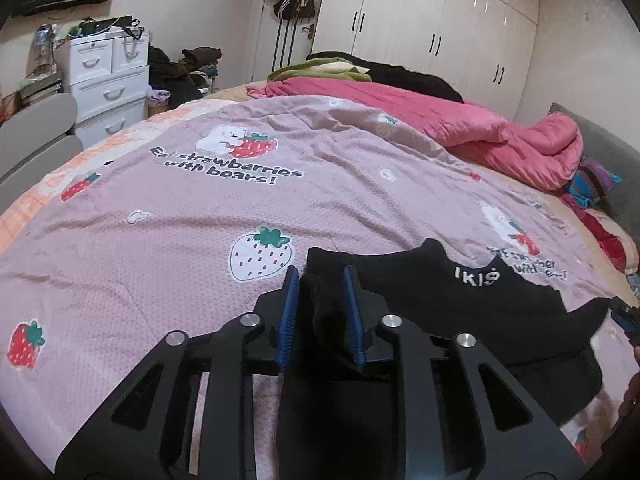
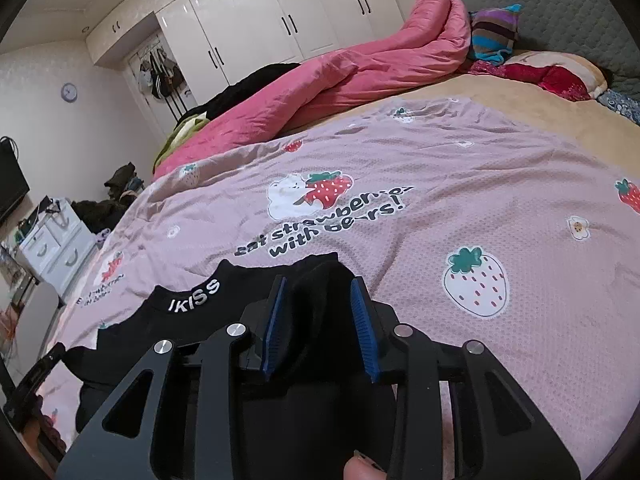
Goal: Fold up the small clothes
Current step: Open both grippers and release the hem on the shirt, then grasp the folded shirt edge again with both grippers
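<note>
A small black garment (image 1: 460,304) with white "IKISS" lettering at the neck lies flat on the pink strawberry-print cover (image 1: 160,264). My left gripper (image 1: 321,270) stands over the garment's left top corner. Its blue pads (image 1: 289,312) are apart, with a loose hump of black cloth between them that they do not squeeze. In the right wrist view my right gripper (image 2: 319,280) straddles the other top corner of the garment (image 2: 180,320) the same way, its pads (image 2: 365,332) set wide and the cloth slack between them. Both grippers are open.
A rolled pink quilt (image 1: 500,136) and dark clothes lie along the far side of the bed. A striped cloth (image 2: 494,32) and pillows sit by the grey headboard (image 2: 560,4). White drawers (image 1: 108,80) stand beyond the left bed edge. A thumb (image 2: 360,472) shows at the bottom.
</note>
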`<act>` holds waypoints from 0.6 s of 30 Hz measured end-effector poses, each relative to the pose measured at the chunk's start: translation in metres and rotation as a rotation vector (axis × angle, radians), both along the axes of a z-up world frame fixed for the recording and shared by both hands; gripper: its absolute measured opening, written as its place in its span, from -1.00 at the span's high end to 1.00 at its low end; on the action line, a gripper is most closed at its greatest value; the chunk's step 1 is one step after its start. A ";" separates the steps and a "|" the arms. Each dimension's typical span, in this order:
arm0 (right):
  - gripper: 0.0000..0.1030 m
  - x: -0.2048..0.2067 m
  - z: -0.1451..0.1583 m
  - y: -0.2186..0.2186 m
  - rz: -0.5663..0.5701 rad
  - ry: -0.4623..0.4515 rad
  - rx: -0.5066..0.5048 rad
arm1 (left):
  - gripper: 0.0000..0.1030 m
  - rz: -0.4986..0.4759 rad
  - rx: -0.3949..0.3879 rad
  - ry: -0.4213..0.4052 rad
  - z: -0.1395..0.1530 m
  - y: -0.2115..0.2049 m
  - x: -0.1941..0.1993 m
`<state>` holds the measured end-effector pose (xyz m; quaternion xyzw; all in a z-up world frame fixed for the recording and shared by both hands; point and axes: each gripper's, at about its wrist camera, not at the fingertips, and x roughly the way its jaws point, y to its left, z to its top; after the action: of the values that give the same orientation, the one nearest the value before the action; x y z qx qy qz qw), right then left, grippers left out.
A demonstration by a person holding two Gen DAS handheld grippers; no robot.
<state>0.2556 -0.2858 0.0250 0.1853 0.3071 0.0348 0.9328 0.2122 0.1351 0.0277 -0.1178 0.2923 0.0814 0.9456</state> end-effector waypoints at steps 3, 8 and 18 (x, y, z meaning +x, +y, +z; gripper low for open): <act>0.16 -0.009 0.006 -0.004 -0.023 -0.026 -0.007 | 0.50 -0.001 -0.001 -0.013 0.004 -0.002 -0.005; 0.16 -0.023 0.014 -0.005 -0.002 -0.057 -0.010 | 0.18 -0.011 0.010 -0.025 0.010 -0.008 -0.011; 0.20 -0.036 0.016 0.023 0.119 -0.068 -0.107 | -0.28 -0.060 0.027 -0.025 0.010 -0.025 -0.025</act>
<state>0.2200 -0.2628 0.0412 0.1154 0.2873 0.0800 0.9475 0.1874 0.1102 0.0380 -0.0973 0.2829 0.0553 0.9526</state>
